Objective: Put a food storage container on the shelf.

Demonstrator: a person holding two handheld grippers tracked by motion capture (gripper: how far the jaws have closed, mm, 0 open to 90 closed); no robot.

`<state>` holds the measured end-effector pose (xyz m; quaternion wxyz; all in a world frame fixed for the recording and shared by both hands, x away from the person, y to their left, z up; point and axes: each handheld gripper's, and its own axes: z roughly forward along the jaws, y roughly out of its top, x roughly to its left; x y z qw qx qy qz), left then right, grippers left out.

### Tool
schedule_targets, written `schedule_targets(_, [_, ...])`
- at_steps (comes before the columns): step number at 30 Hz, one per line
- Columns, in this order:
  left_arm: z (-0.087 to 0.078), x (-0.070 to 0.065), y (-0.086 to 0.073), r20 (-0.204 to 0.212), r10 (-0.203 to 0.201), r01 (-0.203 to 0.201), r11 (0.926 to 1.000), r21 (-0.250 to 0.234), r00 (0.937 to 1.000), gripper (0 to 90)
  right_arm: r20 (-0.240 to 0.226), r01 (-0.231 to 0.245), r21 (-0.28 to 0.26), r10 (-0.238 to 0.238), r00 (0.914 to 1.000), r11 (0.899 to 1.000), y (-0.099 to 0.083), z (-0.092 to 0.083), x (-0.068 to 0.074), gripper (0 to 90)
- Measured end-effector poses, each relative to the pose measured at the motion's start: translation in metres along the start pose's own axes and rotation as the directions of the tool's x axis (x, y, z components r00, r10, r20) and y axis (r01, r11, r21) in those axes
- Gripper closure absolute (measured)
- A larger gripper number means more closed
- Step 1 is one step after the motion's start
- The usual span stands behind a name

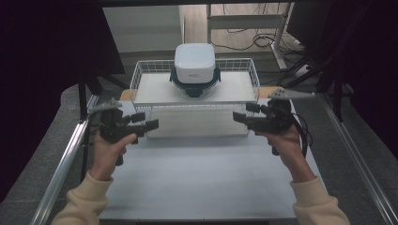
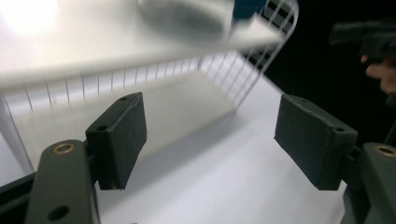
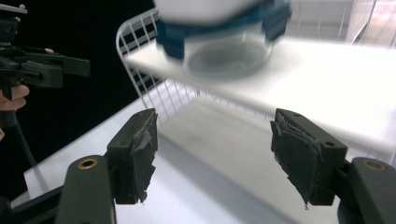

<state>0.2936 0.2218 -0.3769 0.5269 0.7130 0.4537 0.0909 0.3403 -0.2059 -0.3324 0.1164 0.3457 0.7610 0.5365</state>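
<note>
The high view looked down from above; each gripper view faced inward, close behind its jaws, sharing the wire rack (image 1: pixel 195 89).

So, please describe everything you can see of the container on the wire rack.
The container has a white, rounded-square top part above a clear round bowl, with dark blue clips around the sides; it looks like plastic. It stands upright near the middle of the white shelf on the wire rack. Nothing else touches it, and both grippers are away from it.

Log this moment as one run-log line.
left gripper: open, empty | right gripper: open, empty | container: on wire rack
</note>
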Motion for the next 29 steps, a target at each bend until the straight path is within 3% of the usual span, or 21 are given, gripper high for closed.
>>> schedule_targets(4, [0.005, 0.006, -0.032, -0.025, -0.006, 0.007, 0.9991, 0.042, 0.9997, 24.5, -0.002, 0.008, 0.02, -0.008, 1.0, 1.0, -0.031, 0.001, 0.006, 29.3])
schedule_targets(8, [0.014, 0.014, -0.063, -0.02, -0.053, 0.055, 0.9938, 0.096, 0.9984, 24.5, 0.0, -0.006, 0.036, 0.006, 1.0, 0.999, -0.062, 0.005, 0.007, 28.6])
schedule_targets(12, [0.024, 0.019, -0.084, -0.052, -0.045, 0.053, 0.9862, 0.157, 0.9976, 24.5, 0.004, -0.024, 0.09, 0.023, 0.9997, 0.996, -0.089, 0.017, 0.004, 28.0])
schedule_targets(14, [0.027, 0.02, -0.088, -0.05, -0.048, 0.056, 0.9837, 0.171, 0.9976, 24.5, 0.005, -0.027, 0.118, 0.027, 0.9996, 0.993, -0.098, 0.021, 0.003, 27.7])
schedule_targets(20, [0.033, 0.021, -0.09, -0.054, -0.032, 0.041, 0.9834, 0.177, 0.998, 24.2, 0.024, 0.025, 0.164, -0.029, 0.9993, 0.986, -0.108, 0.028, 0.005, 24.8])
schedule_targets(23, [0.032, 0.021, -0.091, -0.072, -0.021, 0.033, 0.984, 0.175, 0.9972, 23.7, 0.029, 0.036, 0.157, -0.041, 0.9987, 0.987, -0.109, 0.026, 0.005, 24.3])
schedule_targets(29, [0.031, 0.022, -0.091, -0.083, -0.012, 0.026, 0.984, 0.176, 0.9965, 22.7, 0.036, 0.009, 0.145, -0.015, 0.9993, 0.989, -0.111, 0.023, -0.001, 24.2])
